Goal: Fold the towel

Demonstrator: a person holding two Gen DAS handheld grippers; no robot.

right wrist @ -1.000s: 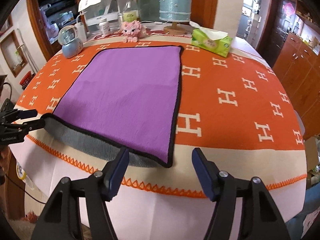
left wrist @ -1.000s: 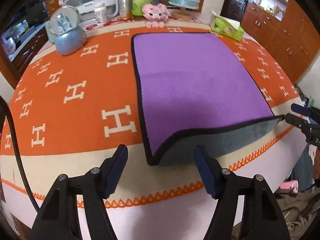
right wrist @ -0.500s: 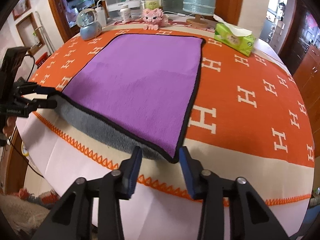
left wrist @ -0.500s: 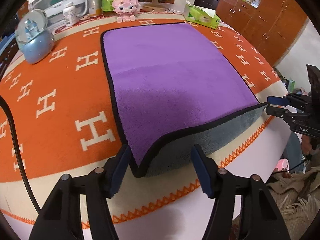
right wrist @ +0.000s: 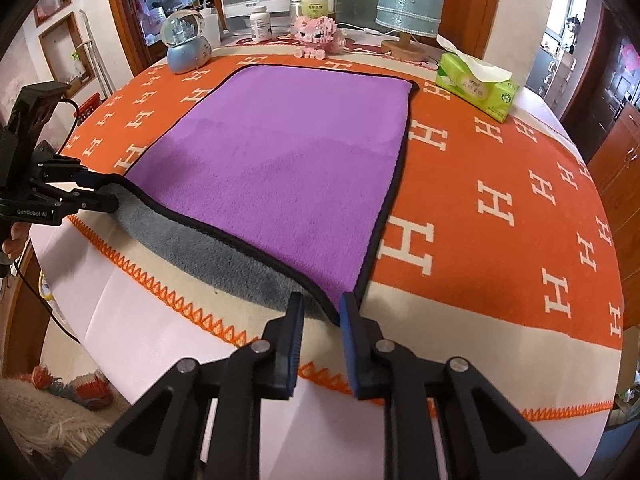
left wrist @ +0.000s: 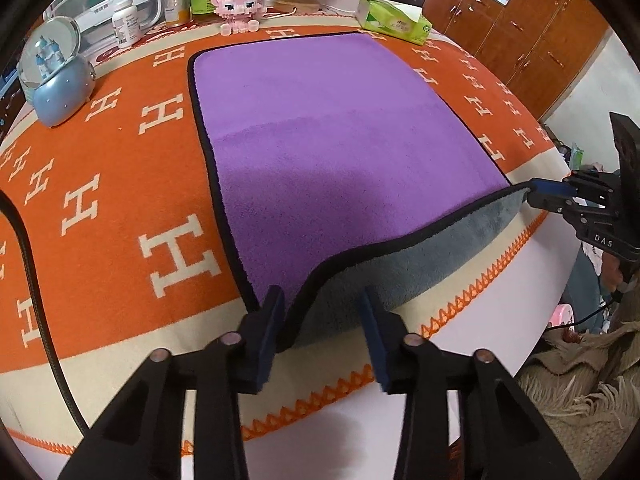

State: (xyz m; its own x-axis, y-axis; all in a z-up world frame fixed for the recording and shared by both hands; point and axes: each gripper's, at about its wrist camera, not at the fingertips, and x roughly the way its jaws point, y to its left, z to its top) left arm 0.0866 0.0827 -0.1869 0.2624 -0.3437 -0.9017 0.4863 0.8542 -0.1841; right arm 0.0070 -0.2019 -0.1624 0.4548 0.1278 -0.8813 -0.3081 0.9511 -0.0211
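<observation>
A purple towel (left wrist: 340,140) with black trim and a grey underside lies flat on the orange table cover; it also shows in the right wrist view (right wrist: 288,168). Its near edge is lifted, showing grey. My left gripper (left wrist: 322,320) straddles the near left corner, jaws still apart. My right gripper (right wrist: 322,314) has narrowed its jaws around the near right corner, with a small gap left. Each gripper also appears side-on in the other view, pinching its corner: the right one (left wrist: 560,196), the left one (right wrist: 100,192).
A snow globe (left wrist: 56,76), a pink block pig (left wrist: 236,4), bottles, a lamp base and a green tissue box (right wrist: 476,84) stand along the far edge. A black cable (left wrist: 24,240) crosses the left of the table. Wooden cabinets stand at the right.
Both grippers moved forward onto the towel's near corners and narrowed their jaws. The near edge has lifted a little more.
</observation>
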